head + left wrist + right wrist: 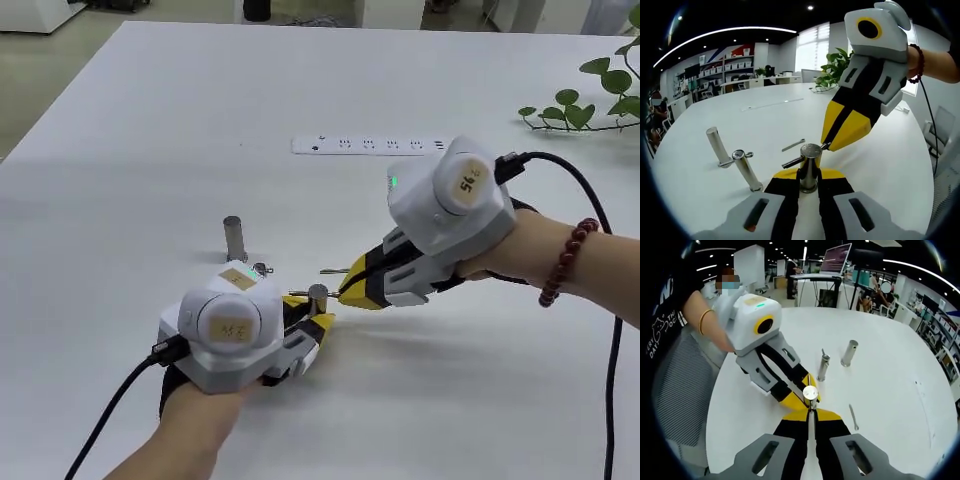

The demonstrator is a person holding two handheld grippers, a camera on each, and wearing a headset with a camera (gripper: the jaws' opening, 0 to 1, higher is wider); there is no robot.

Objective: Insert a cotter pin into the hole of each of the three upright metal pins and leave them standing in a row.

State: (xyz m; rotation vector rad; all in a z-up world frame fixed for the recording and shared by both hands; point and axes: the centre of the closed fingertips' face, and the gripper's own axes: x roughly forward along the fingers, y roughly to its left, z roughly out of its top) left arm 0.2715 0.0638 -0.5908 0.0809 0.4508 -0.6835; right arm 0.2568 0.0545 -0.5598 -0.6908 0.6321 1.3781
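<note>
My left gripper is shut on an upright metal pin near the table's front. My right gripper comes at it from the right, shut on a thin cotter pin whose end sticks out of the pin's far side. In the head view the left gripper and right gripper meet at that pin. A second pin with a cotter pin through its top stands to the left. A bare third pin stands behind it. A loose cotter pin lies on the table.
A white power strip lies across the white table farther back. Plant leaves reach in at the far right. Cables trail from both grippers towards the person.
</note>
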